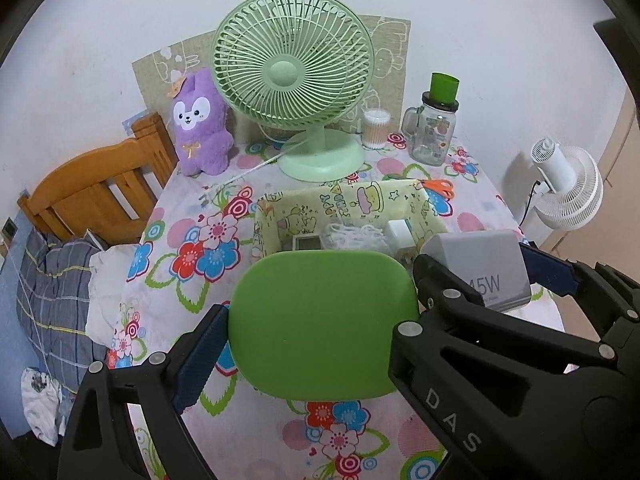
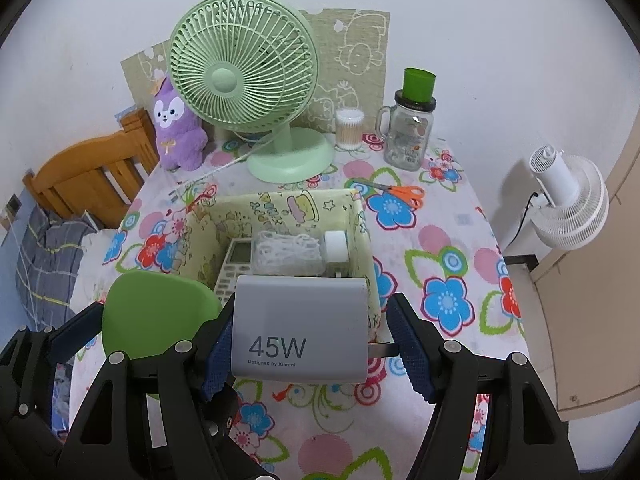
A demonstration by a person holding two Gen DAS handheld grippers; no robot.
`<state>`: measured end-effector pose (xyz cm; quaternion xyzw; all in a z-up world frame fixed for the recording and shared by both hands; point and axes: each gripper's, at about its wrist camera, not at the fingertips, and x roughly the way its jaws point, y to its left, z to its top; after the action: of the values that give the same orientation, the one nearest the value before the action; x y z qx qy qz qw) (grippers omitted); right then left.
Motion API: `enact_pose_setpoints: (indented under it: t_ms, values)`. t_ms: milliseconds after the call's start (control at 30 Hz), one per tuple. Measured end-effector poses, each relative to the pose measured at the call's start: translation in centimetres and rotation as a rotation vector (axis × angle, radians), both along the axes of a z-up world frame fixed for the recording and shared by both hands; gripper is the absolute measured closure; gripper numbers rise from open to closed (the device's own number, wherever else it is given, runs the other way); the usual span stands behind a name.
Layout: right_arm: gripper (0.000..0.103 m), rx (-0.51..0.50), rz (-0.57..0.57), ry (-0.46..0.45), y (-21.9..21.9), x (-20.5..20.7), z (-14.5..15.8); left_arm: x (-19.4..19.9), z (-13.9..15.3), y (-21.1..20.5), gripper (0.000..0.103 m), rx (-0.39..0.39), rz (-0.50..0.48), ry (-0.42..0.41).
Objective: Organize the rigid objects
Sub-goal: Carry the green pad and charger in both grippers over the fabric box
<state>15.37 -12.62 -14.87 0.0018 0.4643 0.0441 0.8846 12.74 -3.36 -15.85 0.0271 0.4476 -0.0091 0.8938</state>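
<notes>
Two objects are being held above the floral tablecloth (image 2: 448, 248): a green rounded case (image 1: 324, 320) is being clamped by the left gripper (image 1: 316, 340), and a grey 45W charger (image 2: 300, 328) by the right gripper (image 2: 316, 348). Just ahead of both, a patterned box (image 2: 360, 232) is being kept beneath.
</notes>
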Motion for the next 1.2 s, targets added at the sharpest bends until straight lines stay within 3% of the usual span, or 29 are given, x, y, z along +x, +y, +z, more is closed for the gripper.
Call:
enact_pose_setpoints:
  t_ms: [500, 1200]
  values:
    - [0.03, 0.026, -0.002, 0.047, 0.4, 4.0, -1.8, 3.5, -1.2, 0.2, 0.008, -0.001, 0.004, 0.016]
    - [0.029, 0.034, -0.015, 0.14, 1.1, 7.5, -6.5, 7.3, -5.3, 0.7, 0.008, 0.0, 0.001, 0.104]
